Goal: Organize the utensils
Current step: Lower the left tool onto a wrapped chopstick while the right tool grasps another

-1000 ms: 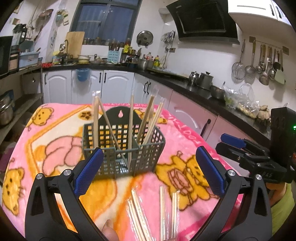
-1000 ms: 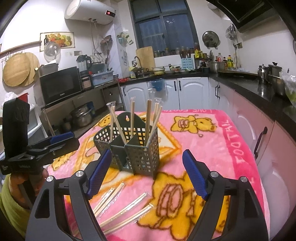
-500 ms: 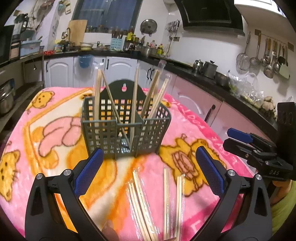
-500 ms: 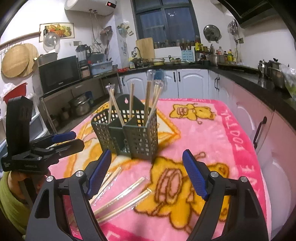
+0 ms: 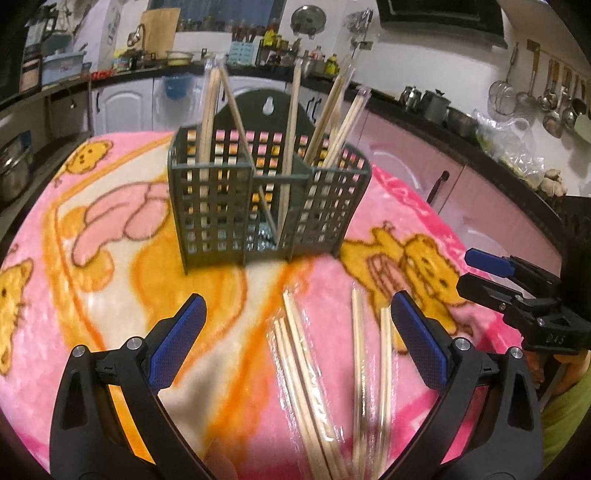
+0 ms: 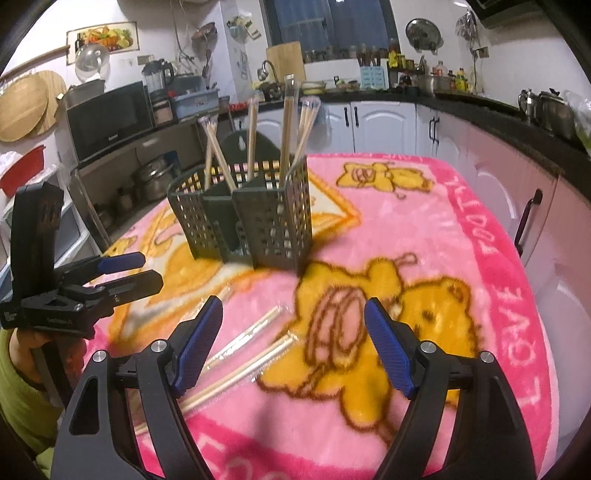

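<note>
Left claw (image 5: 295, 328): released, jaws spread wide, nothing between them; it hangs over the blanket in front of the basket.
Basket (image 5: 266, 206): grey, slotted, upright on the pink blanket (image 5: 110, 229), with several wrapped chopsticks (image 5: 210, 110) standing in its compartments.
Loose chopsticks (image 5: 314, 376): flat on the blanket in front of the basket, partly between the left claw's fingers.
Right claw (image 6: 293, 343): released and empty, to the right of the basket's front, above the bear print.

dark window (image 6: 328, 22) | white cabinets (image 6: 376, 125) | black countertop (image 6: 491, 110)
</note>
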